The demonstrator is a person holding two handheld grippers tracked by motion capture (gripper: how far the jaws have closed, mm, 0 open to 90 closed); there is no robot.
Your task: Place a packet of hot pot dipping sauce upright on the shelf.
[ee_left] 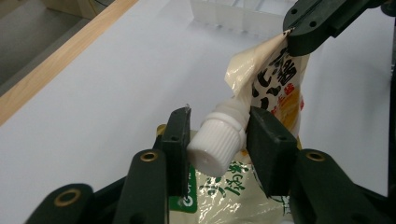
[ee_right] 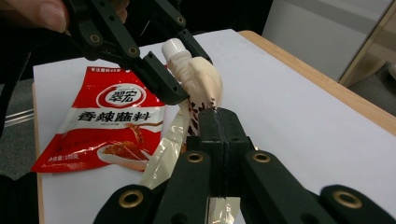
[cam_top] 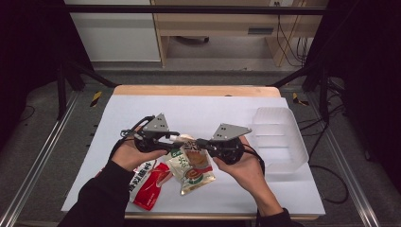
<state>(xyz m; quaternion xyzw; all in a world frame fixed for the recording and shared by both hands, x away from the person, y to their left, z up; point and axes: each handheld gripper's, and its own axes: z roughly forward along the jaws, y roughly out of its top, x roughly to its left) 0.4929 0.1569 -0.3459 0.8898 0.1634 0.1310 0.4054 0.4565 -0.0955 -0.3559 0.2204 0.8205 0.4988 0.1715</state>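
A cream spouted sauce pouch (cam_top: 191, 164) is held up between the two grippers, just above the white table cover (cam_top: 198, 111), with its lower end hanging toward the person. Its white ribbed cap (ee_left: 216, 143) is clamped between the two jaws of the left gripper (ee_left: 217, 140), which are drawn in narrow against the cap's sides; in the right gripper view the same cap (ee_right: 173, 47) is seen projecting beyond those jaws. The upper corner of the pouch opposite the spout is pinched flat by the right gripper (ee_right: 219, 122), whose jaws are pressed together on the film. In the left gripper view that gripper is seen at the pouch's far top corner, and the pouch (ee_left: 271, 88) is seen printed with dark characters and an orange picture, with a green patch near the spout.

Beside the pouch, on the left gripper's side and nearer the person, a red sauce packet (cam_top: 150, 183) is laid flat on the cover; its white and dark lettering is seen in the right gripper view (ee_right: 109, 125). On the other side of the pouch, beyond the right gripper, a clear plastic tub (cam_top: 279, 139) is set on the cover near its edge. Each gripper is carried in a hand with a dark sleeve (cam_top: 101, 191).
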